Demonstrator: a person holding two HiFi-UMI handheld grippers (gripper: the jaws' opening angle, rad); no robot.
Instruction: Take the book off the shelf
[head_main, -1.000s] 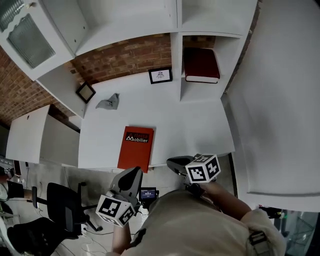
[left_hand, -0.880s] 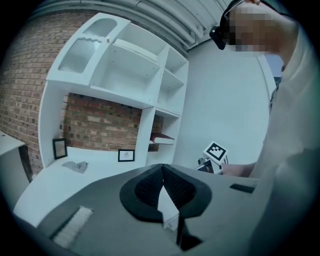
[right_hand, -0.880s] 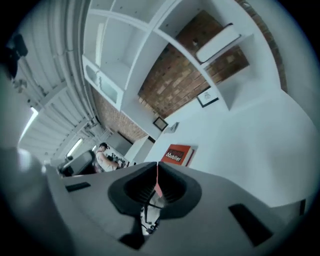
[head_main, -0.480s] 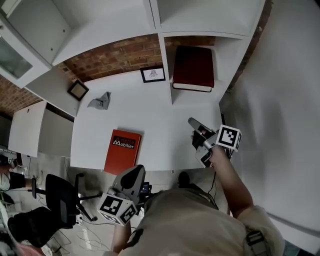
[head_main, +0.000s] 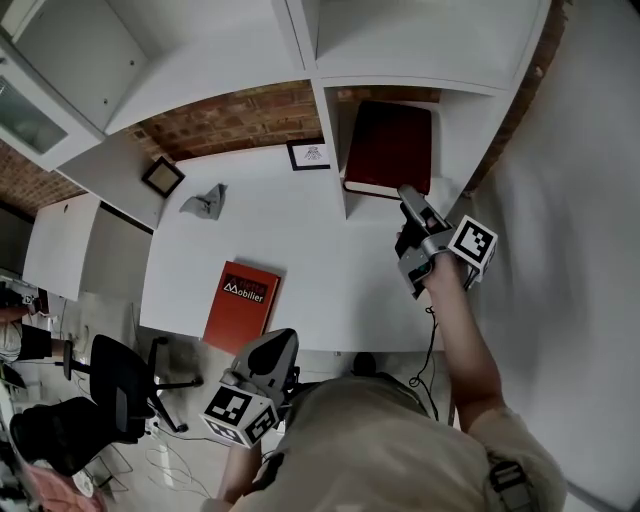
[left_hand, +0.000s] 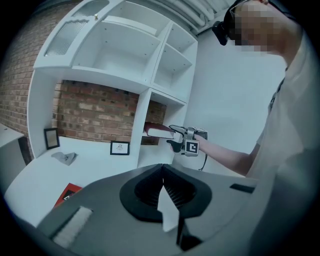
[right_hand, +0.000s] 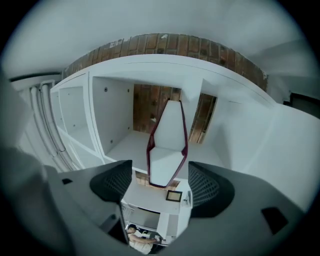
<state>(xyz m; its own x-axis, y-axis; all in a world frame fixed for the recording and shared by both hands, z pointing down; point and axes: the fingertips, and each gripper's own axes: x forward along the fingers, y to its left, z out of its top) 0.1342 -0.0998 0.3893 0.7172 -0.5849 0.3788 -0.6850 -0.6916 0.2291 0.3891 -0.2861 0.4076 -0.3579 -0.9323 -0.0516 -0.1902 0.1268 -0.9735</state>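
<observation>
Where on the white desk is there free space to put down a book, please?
The widest bare patch of the white desk lies between the orange book, the small black-framed picture and the shelf's upright panel. The back left is crowded: grey crumpled cloth, tilted black frame. The dark red book nearly fills its compartment.

Looks along the right gripper (right_hand: 161, 187) into a white shelf (right_hand: 112, 117) compartment backed by a brick wall (right_hand: 150, 105). Frames the dark-red book (right_hand: 167, 145), pale page edge foremost, between jaws just opened wide, touching neither pad.
</observation>
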